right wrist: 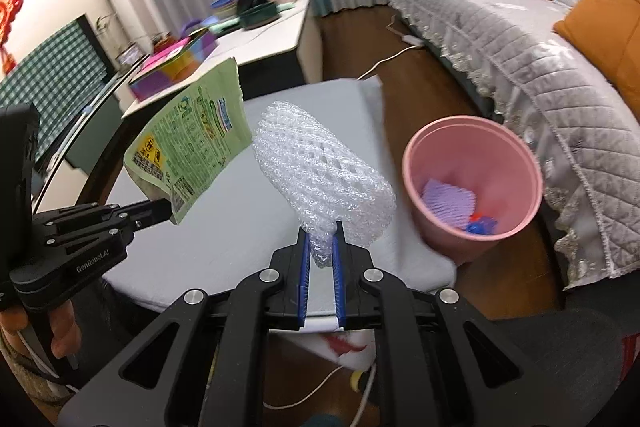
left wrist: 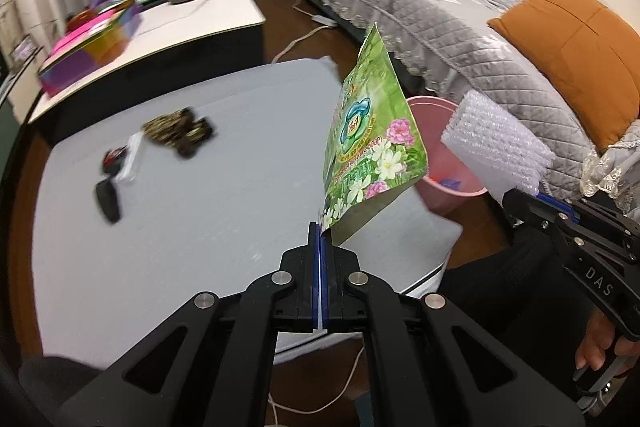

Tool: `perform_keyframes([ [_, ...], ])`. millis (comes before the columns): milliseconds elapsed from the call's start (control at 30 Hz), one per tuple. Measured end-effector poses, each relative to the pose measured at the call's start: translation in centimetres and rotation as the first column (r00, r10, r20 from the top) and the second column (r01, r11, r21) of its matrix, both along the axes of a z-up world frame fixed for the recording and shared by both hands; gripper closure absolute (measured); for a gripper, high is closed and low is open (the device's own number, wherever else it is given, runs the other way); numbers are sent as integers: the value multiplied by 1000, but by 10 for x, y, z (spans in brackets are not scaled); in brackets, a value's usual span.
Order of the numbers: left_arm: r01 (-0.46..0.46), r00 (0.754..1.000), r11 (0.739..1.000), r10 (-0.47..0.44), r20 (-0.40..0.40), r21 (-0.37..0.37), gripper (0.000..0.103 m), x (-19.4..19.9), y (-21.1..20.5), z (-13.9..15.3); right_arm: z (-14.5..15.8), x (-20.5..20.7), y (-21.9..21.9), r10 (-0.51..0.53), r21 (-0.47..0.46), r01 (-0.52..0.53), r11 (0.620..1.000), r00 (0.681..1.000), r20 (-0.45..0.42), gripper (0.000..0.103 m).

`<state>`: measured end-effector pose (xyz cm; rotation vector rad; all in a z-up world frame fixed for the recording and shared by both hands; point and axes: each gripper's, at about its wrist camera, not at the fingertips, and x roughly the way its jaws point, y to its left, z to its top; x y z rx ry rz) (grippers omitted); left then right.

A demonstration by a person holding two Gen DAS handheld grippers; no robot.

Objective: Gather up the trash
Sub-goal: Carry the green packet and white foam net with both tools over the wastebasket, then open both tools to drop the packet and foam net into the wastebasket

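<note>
Green flowered pouch pinched in left claw (white foam net in right claw).

Both wrist views look down over table, bin.

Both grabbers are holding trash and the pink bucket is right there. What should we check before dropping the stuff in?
1. Left hand-held gripper pinching the green packet by its corner: ok.
2. Right hand-held gripper shut on the white foam net: ok.
3. Pink bucket upright, mouth open, room inside: ok.
4. Foam net directly over the bucket: not ok, it is beside it, over the table.
5. Packet over the bucket: cannot tell.
6. All trash collected: not ok, dark wrappers remain on the table.
</note>
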<state>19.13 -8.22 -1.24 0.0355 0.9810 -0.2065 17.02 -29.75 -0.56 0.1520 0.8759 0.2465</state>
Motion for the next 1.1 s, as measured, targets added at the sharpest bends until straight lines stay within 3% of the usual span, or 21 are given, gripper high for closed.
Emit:
perform_keyframes([
  [333, 131, 991, 991, -131, -10, -7, 103, 67, -73, 6, 7, 43, -62, -154, -3, 154, 988, 988, 25, 92],
  [667, 248, 964, 968, -251, -91, -47, 103, 139, -144, -16, -29, 113, -126, -288, 34, 292, 956, 953, -96, 91],
  [1100, 282, 936, 959, -284, -207, -41, 103, 201, -207, -72, -82, 160, -177, -360, 35, 379, 925, 901, -244, 89],
])
